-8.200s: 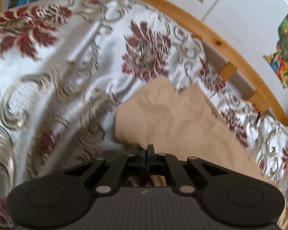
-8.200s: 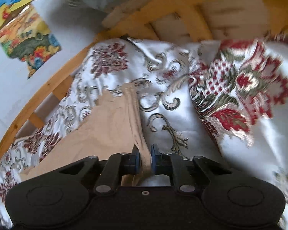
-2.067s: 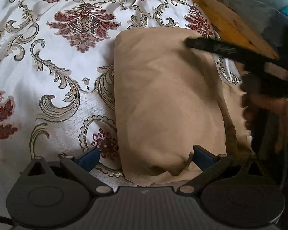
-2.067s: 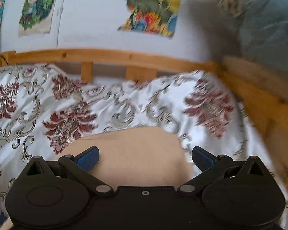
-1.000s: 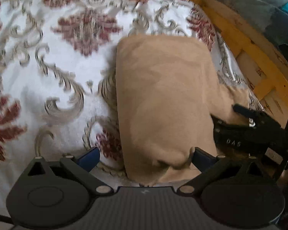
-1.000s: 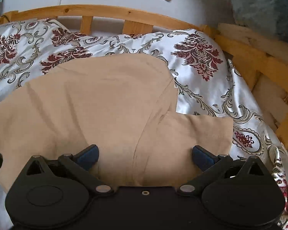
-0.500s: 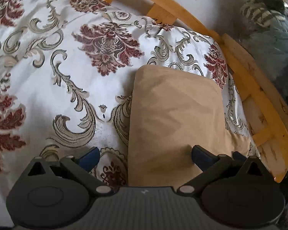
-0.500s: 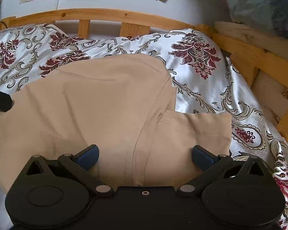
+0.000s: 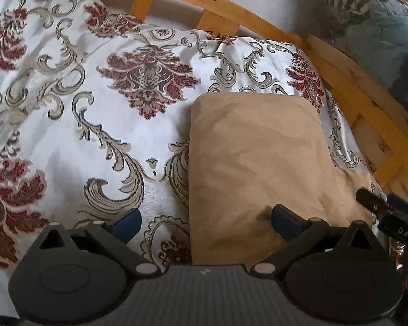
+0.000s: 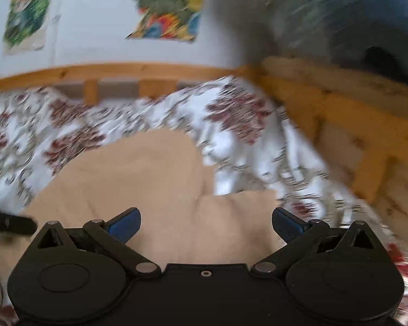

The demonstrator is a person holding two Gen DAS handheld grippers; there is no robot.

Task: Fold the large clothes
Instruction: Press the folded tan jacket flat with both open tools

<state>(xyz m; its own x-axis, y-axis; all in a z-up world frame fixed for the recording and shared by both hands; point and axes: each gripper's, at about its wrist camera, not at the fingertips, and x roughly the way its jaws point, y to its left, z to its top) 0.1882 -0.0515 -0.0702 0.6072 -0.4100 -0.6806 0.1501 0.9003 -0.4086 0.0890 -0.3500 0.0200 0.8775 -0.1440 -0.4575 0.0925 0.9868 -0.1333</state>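
We judge that the folding is nearly finished: the tan garment point(image 9: 255, 163) lies as a compact folded block on the bed, and a lower layer point(image 9: 351, 187) sticks out from under it at 3 o'clock in the left wrist view. The left gripper point(image 9: 206, 220) hovers at the near end of the block with its jaws wide open and holding nothing; one blue fingertip point(image 9: 284, 217) is over the cloth, the other over the bedspread point(image 9: 68, 135). The right gripper point(image 10: 206, 220) is also spread open and empty above the garment point(image 10: 138, 184), and its picture is blurred, so we cannot tell details there. The next move, in our opinion, calls for tucking or folding the protruding layer so the edges agree, with a light grasp, because the cloth looks soft and may slip apart. The bedspread is white and shiny with dark red flowers and grey scrolls. A wooden bed rail point(image 9: 340, 62) runs from 12 to 3 o'clock, and colourful pictures point(image 10: 166, 8) hang on the pale wall behind.
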